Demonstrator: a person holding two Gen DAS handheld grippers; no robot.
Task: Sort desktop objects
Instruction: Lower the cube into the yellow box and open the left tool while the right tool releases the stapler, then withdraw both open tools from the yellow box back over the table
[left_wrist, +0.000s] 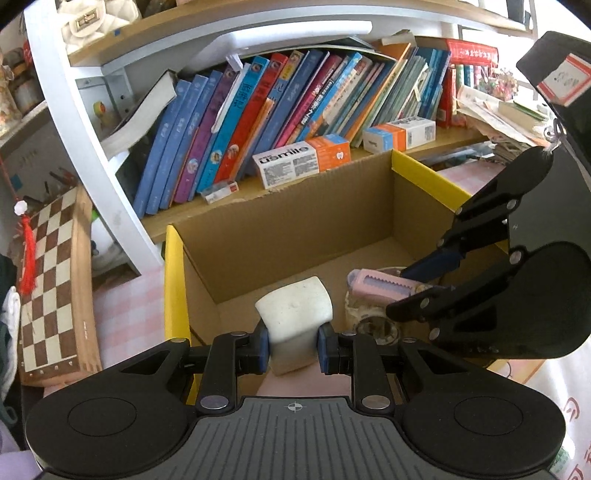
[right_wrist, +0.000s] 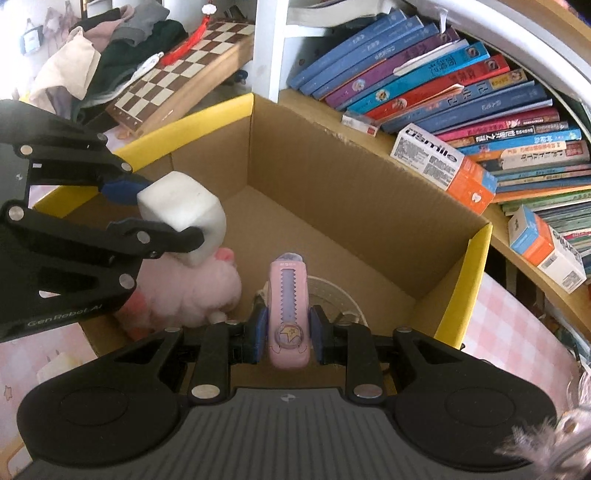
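Note:
A white foam-like block (left_wrist: 295, 314) sits between the blue pads of my left gripper (left_wrist: 293, 349), which is shut on it above the near left part of an open cardboard box (left_wrist: 295, 221) with yellow rims. My right gripper (right_wrist: 288, 334) is shut on a pink utility knife (right_wrist: 288, 295), pointing down into the same box. In the left wrist view, the right gripper (left_wrist: 410, 286) carries the knife (left_wrist: 373, 284) over a tape roll (left_wrist: 373, 325). The right wrist view shows the left gripper (right_wrist: 159, 214) with the block (right_wrist: 184, 210) above a pink plush toy (right_wrist: 192, 295).
Leaning books (left_wrist: 280, 110) and small cartons (left_wrist: 299, 160) fill the shelf behind the box. A chessboard (left_wrist: 51, 280) leans at the left beside a pile of clothes (right_wrist: 110, 48). The pink checked tabletop (right_wrist: 506, 332) surrounds the box. The far half of the box floor (right_wrist: 295, 229) is bare.

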